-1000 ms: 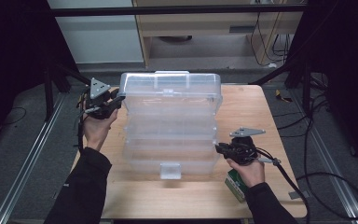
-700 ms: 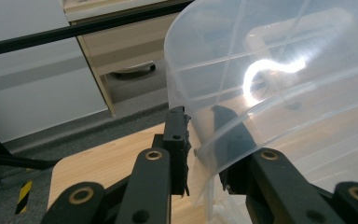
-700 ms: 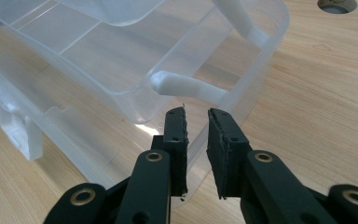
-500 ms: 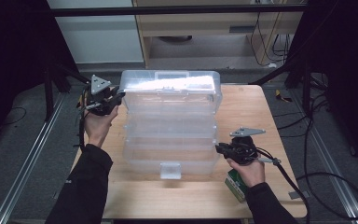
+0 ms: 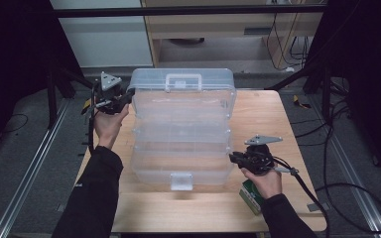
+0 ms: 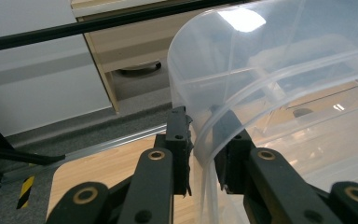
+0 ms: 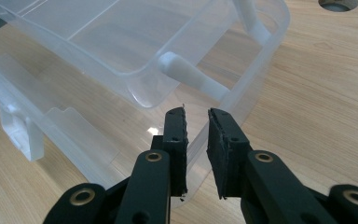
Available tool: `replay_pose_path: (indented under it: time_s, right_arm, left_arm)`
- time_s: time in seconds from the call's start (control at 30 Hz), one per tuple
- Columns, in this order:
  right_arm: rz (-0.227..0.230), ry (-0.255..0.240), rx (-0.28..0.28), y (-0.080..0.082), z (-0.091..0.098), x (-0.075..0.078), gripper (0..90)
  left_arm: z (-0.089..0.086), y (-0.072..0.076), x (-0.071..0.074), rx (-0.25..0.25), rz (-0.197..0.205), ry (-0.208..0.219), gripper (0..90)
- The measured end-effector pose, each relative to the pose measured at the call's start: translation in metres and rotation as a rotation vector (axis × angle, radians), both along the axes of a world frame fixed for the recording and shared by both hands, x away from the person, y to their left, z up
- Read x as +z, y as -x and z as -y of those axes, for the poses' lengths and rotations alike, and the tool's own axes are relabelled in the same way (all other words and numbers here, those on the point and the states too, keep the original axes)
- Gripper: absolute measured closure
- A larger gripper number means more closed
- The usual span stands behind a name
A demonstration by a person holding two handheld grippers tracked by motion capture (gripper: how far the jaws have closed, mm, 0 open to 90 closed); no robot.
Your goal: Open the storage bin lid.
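Two grippers work on one clear plastic tiered toolbox (image 5: 181, 134) that stands spread open in the middle of the wooden tabletop (image 5: 273, 114), its trays stepped down toward the person and its lid (image 5: 181, 82) with the carry handle raised at the far end. The left gripper (image 5: 124, 96) sits at the lid's left edge; in the left gripper view its jaws have just been closing and now pinch the lid's curved rim (image 6: 200, 140) between the pads. The right gripper (image 5: 234, 158) rests at the lower tray's right corner, and in the right gripper view its jaws stand narrowly apart with the thin wall of the bottom tray (image 7: 196, 144) between them, seemingly clamped on it, steadying the base. A green carton (image 5: 252, 196) lies on the tabletop just below the right hand.

Judging by the grips, the step in hand is swinging the lid while the base is held down, either opening it fully or folding the tiers shut. The next move calls for the left gripper to guide the lid along its hinge arc without slipping off the smooth rim, while the right one keeps the base from sliding.
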State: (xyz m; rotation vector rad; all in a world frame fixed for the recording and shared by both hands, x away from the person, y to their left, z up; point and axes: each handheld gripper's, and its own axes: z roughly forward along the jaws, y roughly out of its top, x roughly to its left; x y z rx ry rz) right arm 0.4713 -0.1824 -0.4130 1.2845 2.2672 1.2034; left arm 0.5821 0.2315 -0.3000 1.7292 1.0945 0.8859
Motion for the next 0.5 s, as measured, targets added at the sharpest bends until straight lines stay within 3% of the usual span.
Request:
replay_pose_path:
  time_s: [0.23, 0.5]
  right_arm:
    - [-0.004, 0.004, -0.002, 0.0, 0.0, 0.0, 77.3]
    - [-0.007, 0.003, 0.0, -0.001, 0.0, 0.001, 77.2]
  left_arm:
    - [0.002, -0.008, 0.001, 0.012, -0.008, -0.006, 77.0]
    - [0.002, -0.016, 0.001, 0.016, -0.015, 0.02, 77.7]
